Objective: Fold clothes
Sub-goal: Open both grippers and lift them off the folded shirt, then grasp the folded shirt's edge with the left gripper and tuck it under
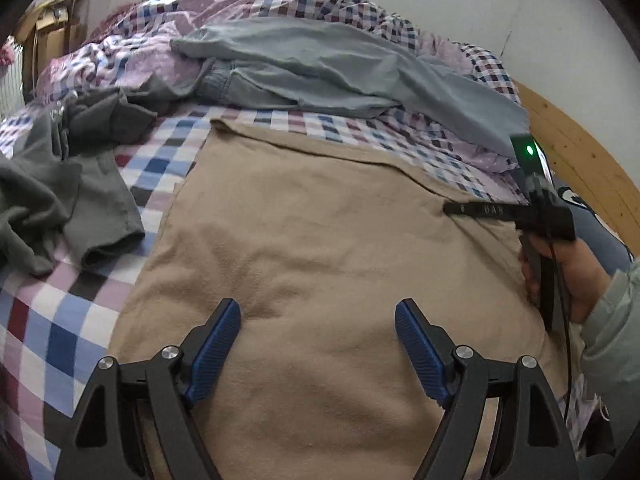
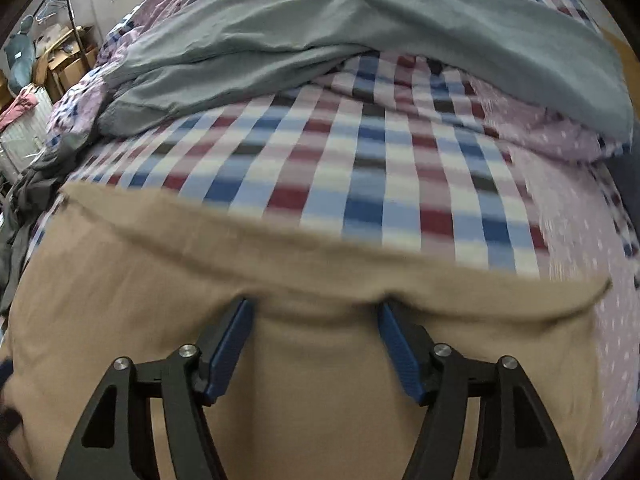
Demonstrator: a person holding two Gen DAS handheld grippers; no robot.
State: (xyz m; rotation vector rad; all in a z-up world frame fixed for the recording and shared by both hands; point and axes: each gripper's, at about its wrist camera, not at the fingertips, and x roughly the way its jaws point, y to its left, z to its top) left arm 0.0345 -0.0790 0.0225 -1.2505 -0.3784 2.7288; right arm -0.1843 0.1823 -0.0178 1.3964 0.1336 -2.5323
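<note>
Tan garment spread flat on the checked bed. Left claw open above its middle; right claw open at the far edge. Best: pinch the hem squarely, lift evenly, avoid wrinkles.

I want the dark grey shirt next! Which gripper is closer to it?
Left. The left gripper hovers over the tan cloth, beside the dark grey shirt; the right gripper is at the cloth's opposite side.

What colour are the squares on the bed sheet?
The bed sheet is checked in blue, dark red, black, pink and white, clearest in the right wrist view.
</note>
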